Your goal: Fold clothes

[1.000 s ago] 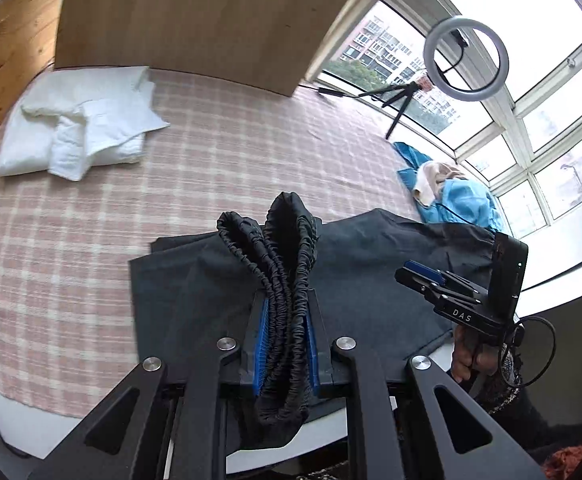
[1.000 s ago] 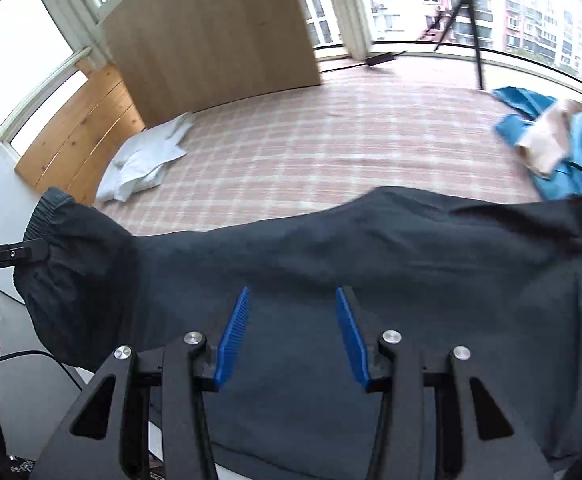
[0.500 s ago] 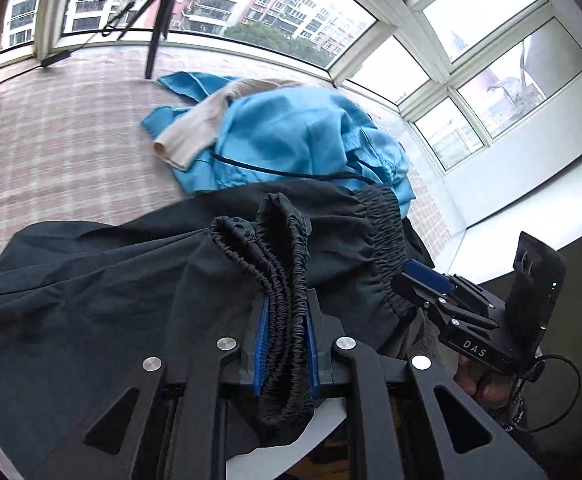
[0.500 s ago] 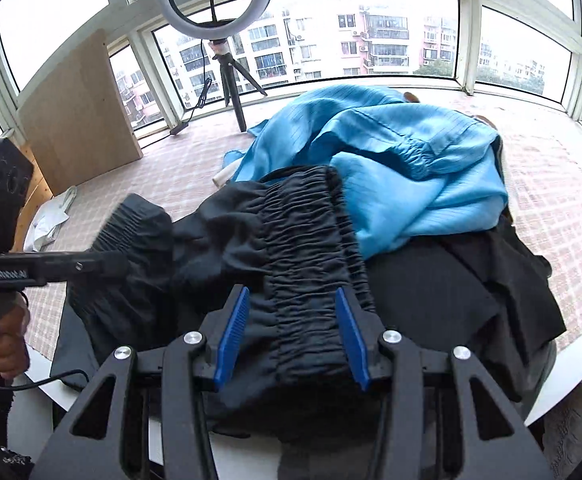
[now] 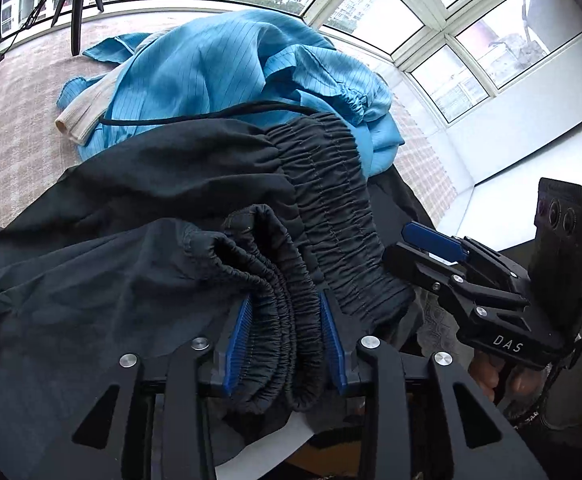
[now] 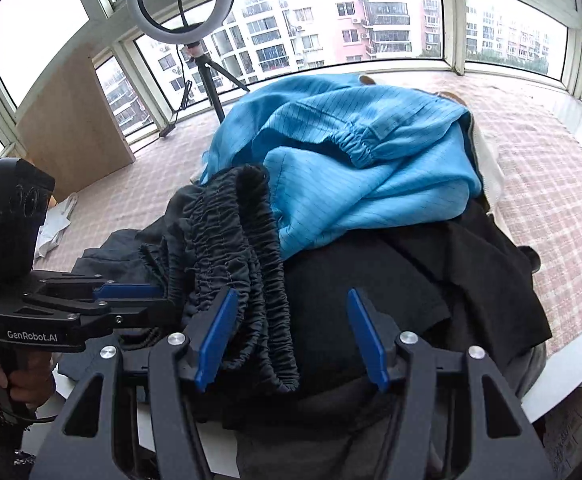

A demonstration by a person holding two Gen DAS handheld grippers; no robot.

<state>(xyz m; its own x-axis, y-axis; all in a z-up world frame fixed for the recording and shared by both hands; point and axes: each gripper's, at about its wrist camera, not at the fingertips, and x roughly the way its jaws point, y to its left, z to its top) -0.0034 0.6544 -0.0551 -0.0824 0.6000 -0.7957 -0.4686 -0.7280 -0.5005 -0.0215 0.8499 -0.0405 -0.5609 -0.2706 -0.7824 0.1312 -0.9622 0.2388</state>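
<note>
Checked bedding (image 6: 551, 200) covers the bed where the clothes lie, under a curved bank of windows.

Nearest, the left claw (image 5: 287, 340) is clamped on the bunched elastic cuffs (image 5: 267, 280) of the dark trousers (image 5: 111, 272), both blue pads pressed into the gathers. Its hand holds it low at the bed's near edge, pointing out across the garment. Just beside it to the right, the right claw (image 6: 291, 332) stands wide apart with nothing pinched; gathered dark cloth hangs against its left pad only. It too sits low at the near edge, aimed over the black cloth towards the windows.

The trousers appear doubled over, cuffs brought up next to the waistband (image 5: 331, 208), which lies just beyond the left claw. So one lengthwise fold looks roughly made, but the cloth is rumpled, not laid flat, and the cuffs are not yet set down. Smoothing and further folds remain.

Farther off, a blue garment (image 6: 371, 172) lies heaped and unfolded, partly overlapping the trousers. Beyond it a ring light (image 6: 181, 0) stands by the windows.
</note>
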